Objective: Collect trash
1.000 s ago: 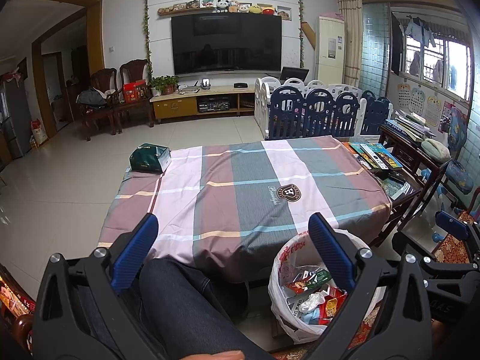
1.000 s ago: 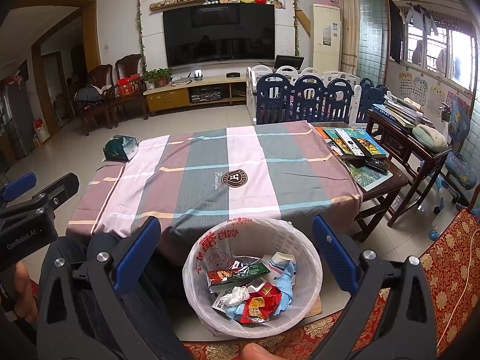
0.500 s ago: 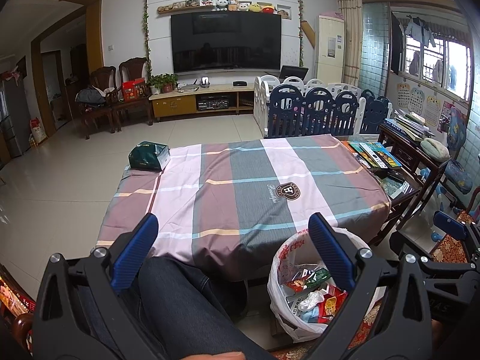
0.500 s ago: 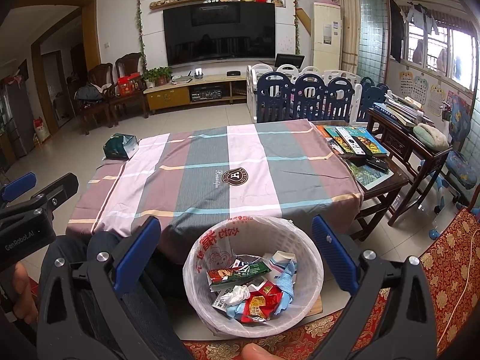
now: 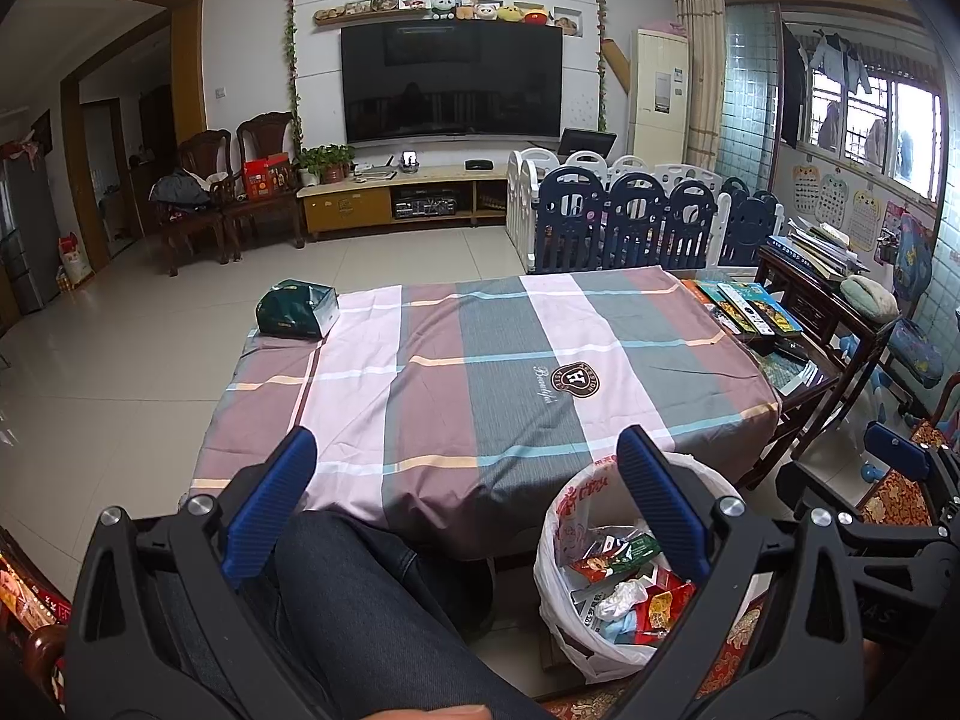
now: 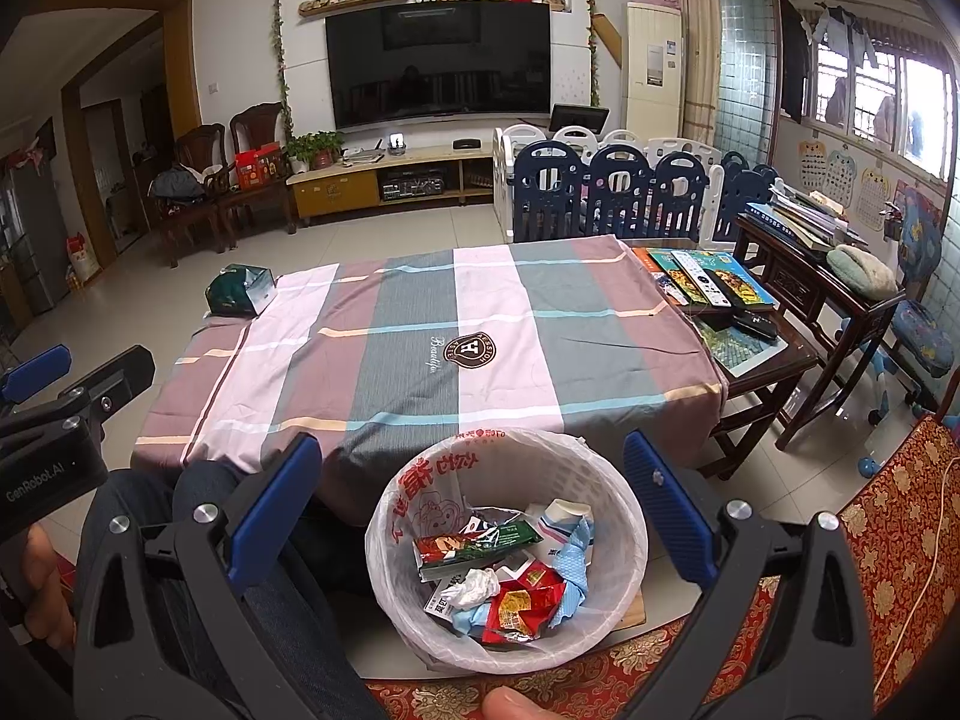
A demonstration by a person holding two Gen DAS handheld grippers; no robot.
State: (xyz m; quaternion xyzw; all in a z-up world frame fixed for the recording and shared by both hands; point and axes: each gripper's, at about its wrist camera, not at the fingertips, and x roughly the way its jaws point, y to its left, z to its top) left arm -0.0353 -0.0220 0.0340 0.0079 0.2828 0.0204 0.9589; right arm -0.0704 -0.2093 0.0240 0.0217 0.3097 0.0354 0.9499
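Hovering wide open and empty, both the left gripper (image 5: 459, 501) and right gripper (image 6: 468, 504) are being held over the wrapper-filled trash bin (image 6: 618, 492) beside the table (image 6: 420, 348).

each hand-held gripper is a black plastic frame of triangular cut-out arms, studded with round silver screws, ending in two blue ribbed fingers (image 5: 271, 501); this holds for the left hand-held gripper (image 5: 465, 504) and the right hand-held gripper (image 6: 474, 507) alike. seen from the right wrist, the left unit's black body carries white "genrobot.ai" lettering (image 6: 33, 483). the person wears dark blue denim trousers (image 5: 372, 612).
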